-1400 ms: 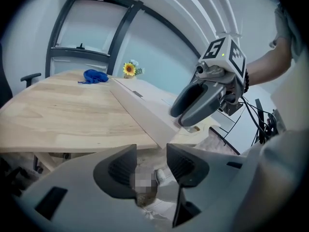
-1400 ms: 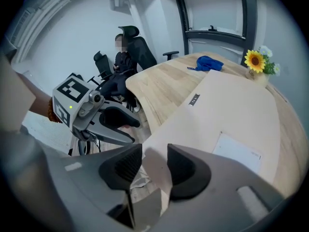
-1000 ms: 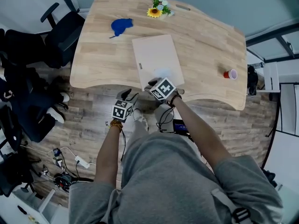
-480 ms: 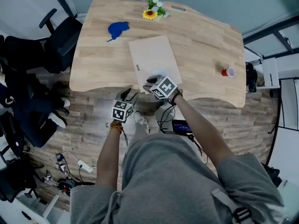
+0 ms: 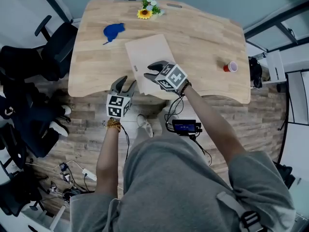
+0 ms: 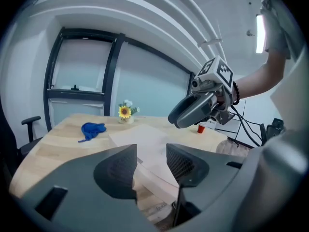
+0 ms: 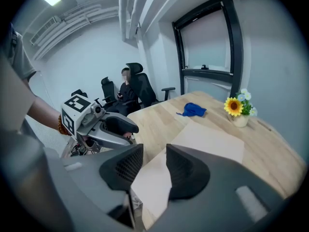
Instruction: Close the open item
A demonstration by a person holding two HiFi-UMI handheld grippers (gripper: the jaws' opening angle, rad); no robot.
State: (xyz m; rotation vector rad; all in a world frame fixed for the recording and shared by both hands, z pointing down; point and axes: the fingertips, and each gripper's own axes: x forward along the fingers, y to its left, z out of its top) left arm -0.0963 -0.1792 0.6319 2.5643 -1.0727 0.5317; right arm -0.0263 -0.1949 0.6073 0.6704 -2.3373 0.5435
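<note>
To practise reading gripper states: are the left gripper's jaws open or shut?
Open. The left gripper shows its jaws apart in its own view, gripping nothing; the box lies beyond.

A pale beige is seen on the flat box (image 5: pixel 147 57), and a light, straight-grained wood on the table (image 5: pixel 207 42). A bright blue is shown by the cloth (image 5: pixel 113 31), yellow by the sunflower (image 5: pixel 144 14) and red by the cup (image 5: pixel 230 66). The left gripper (image 5: pixel 121 83) and right gripper (image 5: pixel 151 71) are finished in dark grey, their cubes patterned with black-and-white squares.
</note>
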